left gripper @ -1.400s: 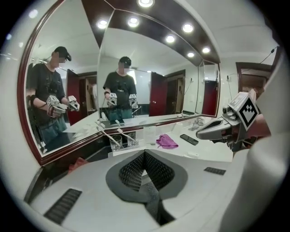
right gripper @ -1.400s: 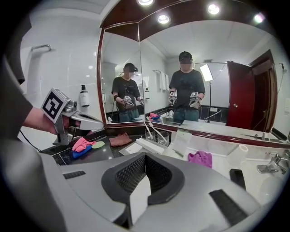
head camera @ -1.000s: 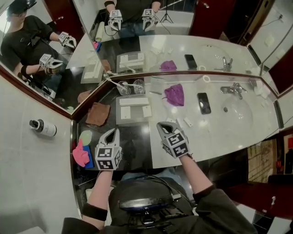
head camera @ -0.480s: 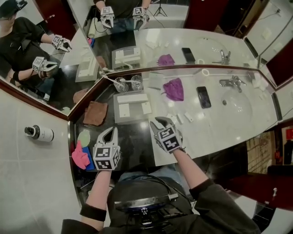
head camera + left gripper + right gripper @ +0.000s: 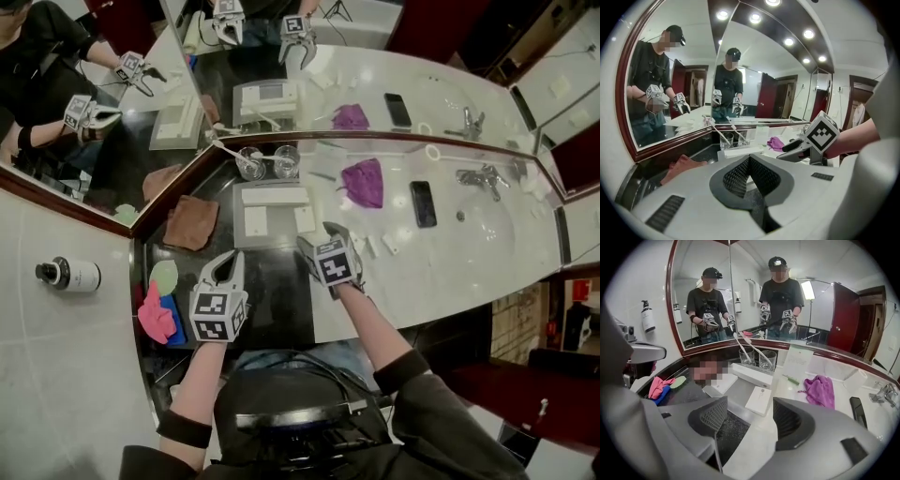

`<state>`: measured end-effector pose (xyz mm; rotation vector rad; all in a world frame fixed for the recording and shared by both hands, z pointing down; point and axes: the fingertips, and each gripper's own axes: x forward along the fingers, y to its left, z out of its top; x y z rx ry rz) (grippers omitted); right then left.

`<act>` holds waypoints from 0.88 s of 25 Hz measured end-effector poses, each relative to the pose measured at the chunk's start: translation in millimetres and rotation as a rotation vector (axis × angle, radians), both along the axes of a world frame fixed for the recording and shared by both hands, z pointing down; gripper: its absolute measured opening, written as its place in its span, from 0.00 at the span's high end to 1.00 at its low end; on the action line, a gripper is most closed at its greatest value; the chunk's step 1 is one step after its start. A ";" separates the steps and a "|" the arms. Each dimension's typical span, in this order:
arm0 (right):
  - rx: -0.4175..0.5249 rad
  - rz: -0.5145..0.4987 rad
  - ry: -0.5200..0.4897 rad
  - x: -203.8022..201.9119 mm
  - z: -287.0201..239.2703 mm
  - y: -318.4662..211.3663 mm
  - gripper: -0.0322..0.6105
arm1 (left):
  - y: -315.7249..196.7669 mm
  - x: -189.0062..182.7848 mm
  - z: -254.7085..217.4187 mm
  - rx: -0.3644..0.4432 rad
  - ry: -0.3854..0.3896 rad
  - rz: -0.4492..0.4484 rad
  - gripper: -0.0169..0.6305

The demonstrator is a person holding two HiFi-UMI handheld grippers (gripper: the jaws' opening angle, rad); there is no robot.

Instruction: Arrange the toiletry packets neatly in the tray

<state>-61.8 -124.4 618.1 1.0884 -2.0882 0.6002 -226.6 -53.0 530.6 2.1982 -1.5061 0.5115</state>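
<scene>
Jaws just swung wide and holding nothing, the right gripper hangs over the white marble counter, while the left gripper, jaws pressed together and empty, hovers alongside. Just beyond the open jaws, the grey rectangular tray already carries three flat white cardboard packets. Small white sachets right of those jaws appear not yet placed.

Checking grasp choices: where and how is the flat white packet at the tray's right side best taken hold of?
Pinch the packet across its two long edges, coming down from above. It lies flat in the tray, probably too thin to take from the side.
</scene>
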 end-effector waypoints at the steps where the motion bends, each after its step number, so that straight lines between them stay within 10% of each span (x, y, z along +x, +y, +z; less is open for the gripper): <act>1: -0.016 0.013 0.006 -0.1 6.3 -5.3 0.43 | -1.8 -0.2 1.5 -0.003 0.003 -0.002 0.97; 22: -0.133 0.032 0.123 -10.9 79.0 -56.9 0.48 | -16.7 -28.0 35.7 -0.083 0.006 -0.054 0.97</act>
